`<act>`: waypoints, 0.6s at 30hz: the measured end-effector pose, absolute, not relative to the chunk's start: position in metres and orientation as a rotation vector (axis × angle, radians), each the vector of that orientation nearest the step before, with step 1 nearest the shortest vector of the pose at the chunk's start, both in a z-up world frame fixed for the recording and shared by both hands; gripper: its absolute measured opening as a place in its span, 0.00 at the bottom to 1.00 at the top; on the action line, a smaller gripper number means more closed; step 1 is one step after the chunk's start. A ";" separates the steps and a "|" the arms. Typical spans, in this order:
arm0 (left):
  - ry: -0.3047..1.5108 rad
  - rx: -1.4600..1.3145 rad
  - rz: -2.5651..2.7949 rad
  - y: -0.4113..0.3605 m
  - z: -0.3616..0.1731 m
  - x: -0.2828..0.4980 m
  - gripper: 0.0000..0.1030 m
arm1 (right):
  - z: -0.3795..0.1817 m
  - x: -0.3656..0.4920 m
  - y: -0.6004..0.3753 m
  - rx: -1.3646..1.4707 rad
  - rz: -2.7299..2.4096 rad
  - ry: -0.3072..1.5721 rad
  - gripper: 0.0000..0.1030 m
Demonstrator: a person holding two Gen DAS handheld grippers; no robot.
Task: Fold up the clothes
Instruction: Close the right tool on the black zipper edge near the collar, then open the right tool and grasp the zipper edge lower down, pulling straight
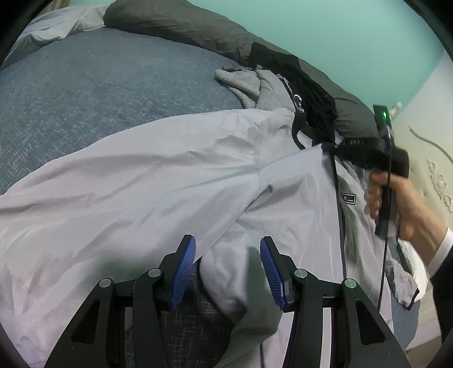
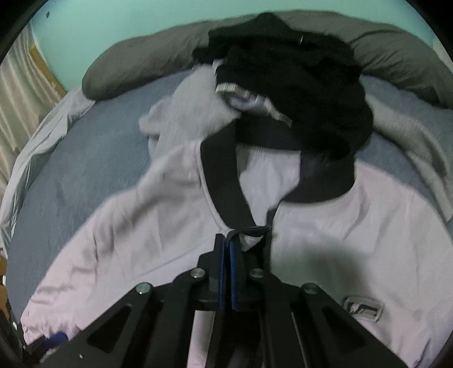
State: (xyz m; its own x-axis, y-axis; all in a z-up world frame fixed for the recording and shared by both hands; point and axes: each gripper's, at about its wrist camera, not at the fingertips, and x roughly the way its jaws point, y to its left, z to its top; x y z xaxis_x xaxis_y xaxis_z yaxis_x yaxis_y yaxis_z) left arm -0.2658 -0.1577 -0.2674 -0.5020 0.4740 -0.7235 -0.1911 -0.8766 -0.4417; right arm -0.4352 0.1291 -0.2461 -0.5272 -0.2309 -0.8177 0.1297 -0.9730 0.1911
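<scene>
The pale lilac jacket [image 1: 136, 181] is thin, smooth cloth with a faint sheen, creased. The bed's blue cover [image 1: 99, 93] shows coarse, matt weave. The tongs' [image 1: 228, 271] arms are matt black plastic with ribbed blue pads [image 1: 185, 269].

A bed [image 1: 85, 93] fills most of both views, covered by a blue-grey sheet with a fine crosshatched weave; a long dark grey bolster [image 1: 175, 22] lies along its far edge, against the wall [image 1: 325, 34]; the wall is a flat mint green; in the right wrist view a pale pleated curtain [image 2: 19, 93] hangs at the far left, beside a strip of brown wood; in the left wrist view a cream panel [image 1: 424, 158] with raised scrollwork stands at the right, by the bed's end; the light is dim and even, casting soft shadows on the bedding.
</scene>
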 end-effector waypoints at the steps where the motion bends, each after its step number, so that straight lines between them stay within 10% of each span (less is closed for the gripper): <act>1: -0.432 -1.287 2.392 -0.158 -0.267 -0.266 0.50 | -0.243 -0.439 0.129 1.400 -2.582 -0.147 0.03; 12: -0.432 -1.309 2.393 -0.159 -0.274 -0.268 0.50 | -0.254 -0.457 0.123 1.441 -2.541 -0.182 0.04; 18: -0.438 -1.295 2.403 -0.161 -0.269 -0.265 0.50 | -0.244 -0.423 0.150 1.393 -2.568 -0.281 0.27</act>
